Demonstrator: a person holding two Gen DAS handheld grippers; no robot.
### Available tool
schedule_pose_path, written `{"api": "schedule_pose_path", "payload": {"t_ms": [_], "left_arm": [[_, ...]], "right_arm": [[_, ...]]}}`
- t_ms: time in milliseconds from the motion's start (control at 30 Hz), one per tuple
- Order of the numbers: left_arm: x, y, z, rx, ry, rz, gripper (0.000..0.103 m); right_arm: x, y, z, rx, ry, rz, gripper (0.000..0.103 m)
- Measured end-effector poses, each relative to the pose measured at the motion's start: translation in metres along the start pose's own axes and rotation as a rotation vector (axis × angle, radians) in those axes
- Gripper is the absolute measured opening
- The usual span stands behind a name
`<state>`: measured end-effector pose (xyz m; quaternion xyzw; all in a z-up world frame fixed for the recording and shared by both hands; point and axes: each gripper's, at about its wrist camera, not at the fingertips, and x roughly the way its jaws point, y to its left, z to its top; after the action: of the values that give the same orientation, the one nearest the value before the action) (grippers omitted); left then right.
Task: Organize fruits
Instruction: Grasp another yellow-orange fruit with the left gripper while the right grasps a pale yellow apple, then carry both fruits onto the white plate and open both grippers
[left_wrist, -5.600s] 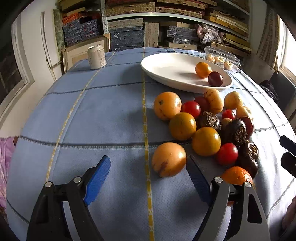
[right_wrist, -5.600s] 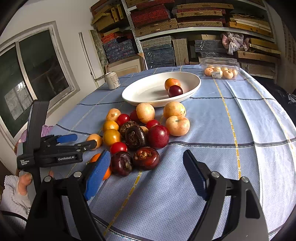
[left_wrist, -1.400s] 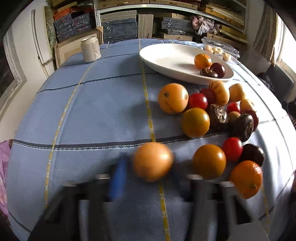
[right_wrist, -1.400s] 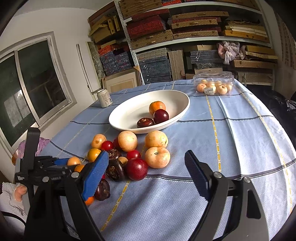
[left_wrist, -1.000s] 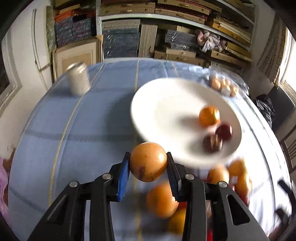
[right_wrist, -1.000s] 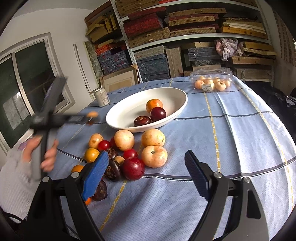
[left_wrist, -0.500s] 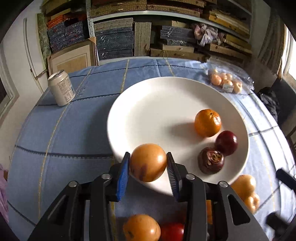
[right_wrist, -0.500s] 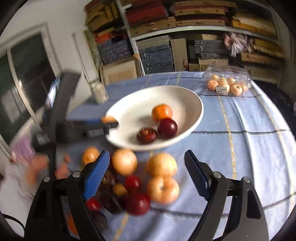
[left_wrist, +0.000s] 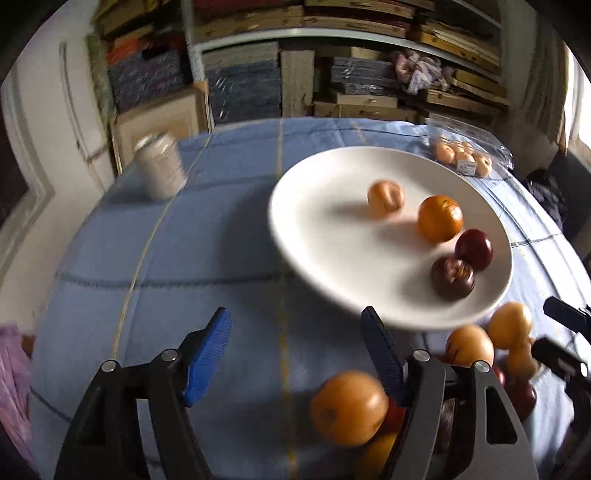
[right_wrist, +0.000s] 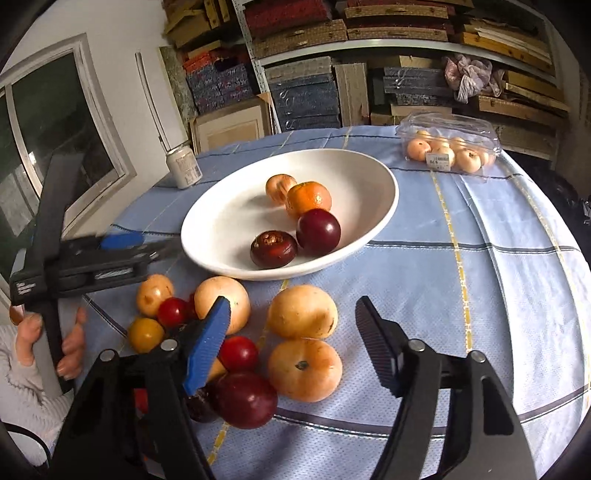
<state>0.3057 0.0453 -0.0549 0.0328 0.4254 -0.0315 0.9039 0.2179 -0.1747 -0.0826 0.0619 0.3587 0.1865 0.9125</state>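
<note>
Fruit pile: loose on the blue-clothed surface (right_wrist: 480, 280), just short of the white bowl (right_wrist: 384, 173), which holds four fruits.
Right gripper (right_wrist: 291, 343): jaws closing, nothing pressed; pale round fruit (right_wrist: 303, 312) lies between and just ahead of them, second pale fruit (right_wrist: 304, 369) nearer.
Left gripper (left_wrist: 299, 350): jaws opening, empty, beside the bowl's near rim.
Nearer hand: right, judged.

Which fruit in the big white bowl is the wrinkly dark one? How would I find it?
Look at the white bowl in the middle of the blue tablecloth. Four fruits lie in it; go to the edge nearest the loose pile. The wrinkly dark fruit sits there beside a smooth red plum, and it alone has a shrivelled brownish patch on top.
</note>
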Motion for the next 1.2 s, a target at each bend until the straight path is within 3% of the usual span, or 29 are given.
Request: {"api": "schedule_pose_path", "payload": {"t_ms": [67,167,300,433,567,733,833,900,967,1067,1133,1200], "left_arm": [[-0.010,0.013,-0.006,-0.047,-0.009,-0.056,0.073],[-0.024,0.010,-0.014,-0.032,-0.029,-0.082,0.073],[-0.019,-0.006,-0.026,0.033,-0.008,-0.058,0.074],[-0.011,-0.008,-0.031,0.029,0.017,-0.084,0.075],[-0.001,-0.012,-0.040,0.045,0.048,-0.053,0.075],[0.002,-0.004,-0.037,0.020,0.029,-0.048,0.073],[0.006,-0.003,-0.034,0.018,0.025,-0.033,0.066],[0.009,-0.003,-0.035,0.022,0.038,-0.034,0.051],[0.011,-0.006,-0.036,0.033,0.043,-0.034,0.048],[0.010,-0.009,-0.037,0.050,0.038,-0.020,0.047],[0.010,-0.009,-0.037,0.050,0.038,-0.020,0.047],[0.011,-0.009,-0.037,0.048,0.038,-0.023,0.046]], "right_arm": [[0.002,-0.001,-0.001,0.002,0.001,-0.009,0.069],[0.005,-0.006,-0.003,0.010,0.013,-0.023,0.069],[0.007,-0.009,-0.004,0.026,0.019,-0.024,0.069],[0.007,-0.008,-0.004,0.014,0.017,-0.022,0.069],[0.010,-0.009,-0.004,0.011,0.025,-0.027,0.069],[0.014,-0.008,-0.003,0.008,0.040,-0.024,0.069],[0.017,-0.006,-0.002,0.000,0.051,-0.019,0.069],[0.021,-0.005,0.000,-0.004,0.060,-0.021,0.069],[0.026,-0.005,0.001,-0.006,0.076,-0.022,0.069],[0.036,-0.008,0.002,0.006,0.114,-0.010,0.061],[0.042,-0.010,0.001,0.019,0.137,0.010,0.049],[0.046,-0.010,0.001,0.018,0.145,0.013,0.047]]}}
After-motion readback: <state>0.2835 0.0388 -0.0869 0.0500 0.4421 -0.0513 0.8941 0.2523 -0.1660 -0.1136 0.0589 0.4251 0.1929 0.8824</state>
